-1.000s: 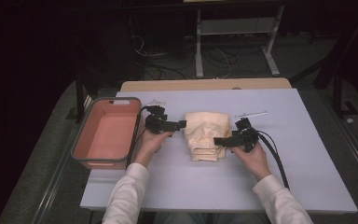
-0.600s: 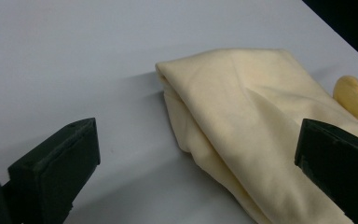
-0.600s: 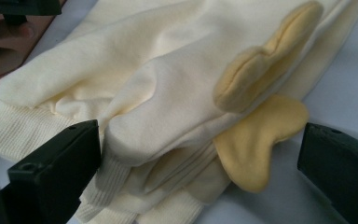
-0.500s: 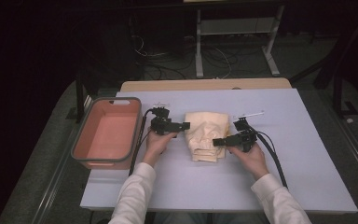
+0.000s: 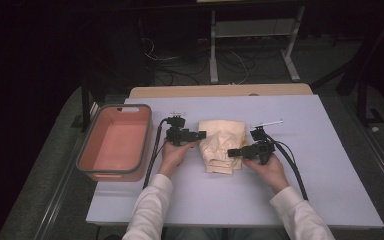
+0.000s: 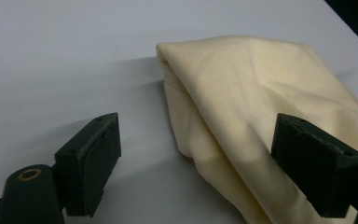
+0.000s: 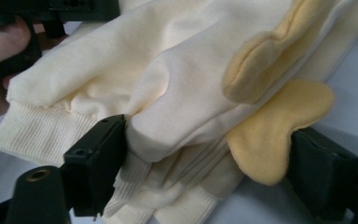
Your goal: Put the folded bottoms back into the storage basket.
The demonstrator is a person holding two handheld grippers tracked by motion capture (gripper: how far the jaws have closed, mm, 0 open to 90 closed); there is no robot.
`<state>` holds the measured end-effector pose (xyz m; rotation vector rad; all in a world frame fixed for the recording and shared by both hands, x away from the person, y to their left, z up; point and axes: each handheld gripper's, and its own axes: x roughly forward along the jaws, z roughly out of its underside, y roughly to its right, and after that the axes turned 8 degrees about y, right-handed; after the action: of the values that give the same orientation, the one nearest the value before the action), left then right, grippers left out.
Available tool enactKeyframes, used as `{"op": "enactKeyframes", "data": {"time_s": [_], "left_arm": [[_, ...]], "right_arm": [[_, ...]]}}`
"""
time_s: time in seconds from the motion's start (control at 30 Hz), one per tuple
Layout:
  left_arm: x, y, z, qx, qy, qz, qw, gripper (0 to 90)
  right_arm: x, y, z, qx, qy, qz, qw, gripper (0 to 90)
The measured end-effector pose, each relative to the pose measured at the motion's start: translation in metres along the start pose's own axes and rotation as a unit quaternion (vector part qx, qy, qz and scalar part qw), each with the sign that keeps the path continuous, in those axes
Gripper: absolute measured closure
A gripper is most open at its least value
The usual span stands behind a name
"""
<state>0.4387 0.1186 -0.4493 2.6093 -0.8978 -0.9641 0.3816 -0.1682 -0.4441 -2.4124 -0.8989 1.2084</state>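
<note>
1. Broadly, the room takes the upper half of the high view: dark floor, loose cables, and a pale metal frame [image 5: 252, 45] at upper centre. Nothing there bears on the work.

2. Below that, the surface [image 5: 330, 165], pale lavender, runs across the middle and lower frame. A salmon-coloured bin [image 5: 115, 142] with a grey rim stands at its left edge, just left of the left hand's cable.

3. Next, the cream garment [image 5: 221, 146] lies folded at the centre of the surface, its long axis running from upper frame to lower frame, between the two hands. Ribbed cuffs and yellow patches show in the right gripper view.

4. Then the relation that matters: the left tool [image 5: 189, 135] sits at the garment's left edge and points right toward it; the right tool [image 5: 241, 151] sits at the lower right edge and points left over the cloth. The right one looks nearer, already upon the fabric.

5. Closer, the right tool [image 7: 209, 172] has its jaws wide apart with cloth folds lying between them, the left jaw against a fold but nothing clamped.

6. Lastly, the left tool [image 6: 209, 177] is also spread wide, one jaw over bare surface and the other over the garment's [image 6: 261, 107] folded edge, gripping nothing. I judge that a closing pinch on both sides comes next.
</note>
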Motion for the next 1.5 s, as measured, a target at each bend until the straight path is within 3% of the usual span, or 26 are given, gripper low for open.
{"op": "enactKeyframes", "data": {"time_s": [0.33, 0.43, 0.57, 0.63, 0.83, 1.03, 1.27, 1.5], "left_arm": [[0.005, 0.002, 0.002, -0.025, 0.005, 0.019, 0.9995, 34.8], [0.008, 0.004, 0.004, -0.042, 0.005, 0.035, 0.9985, 43.1], [0.012, 0.007, 0.006, -0.047, 0.002, 0.036, 0.9982, 47.1], [0.013, 0.006, 0.006, -0.061, 0.002, 0.040, 0.9973, 49.8], [0.013, 0.007, 0.006, -0.067, -0.002, 0.042, 0.9969, 58.9], [0.014, 0.007, 0.005, -0.089, -0.007, 0.058, 0.9943, 70.4], [0.014, 0.006, 0.005, -0.094, -0.005, 0.066, 0.9933, 72.6], [0.010, 0.010, 0.001, -0.089, -0.004, 0.069, 0.9936, 73.5]], "right_arm": [[0.002, 0.001, 0.000, 0.018, -0.007, -0.018, 0.9996, 32.0], [0.003, 0.003, 0.000, 0.034, -0.015, -0.033, 0.9988, 38.4], [0.003, 0.004, 0.001, 0.051, -0.017, -0.044, 0.9975, 45.0], [0.003, 0.004, 0.001, 0.055, -0.016, -0.047, 0.9972, 49.1], [0.002, 0.002, 0.002, 0.041, -0.009, -0.051, 0.9978, 58.6], [0.000, -0.001, 0.006, 0.028, 0.006, -0.052, 0.9982, 62.3], [-0.001, -0.004, 0.007, 0.011, 0.012, -0.048, 0.9987, 63.9], [-0.004, -0.003, 0.007, 0.016, 0.010, -0.057, 0.9982, 65.2]]}}
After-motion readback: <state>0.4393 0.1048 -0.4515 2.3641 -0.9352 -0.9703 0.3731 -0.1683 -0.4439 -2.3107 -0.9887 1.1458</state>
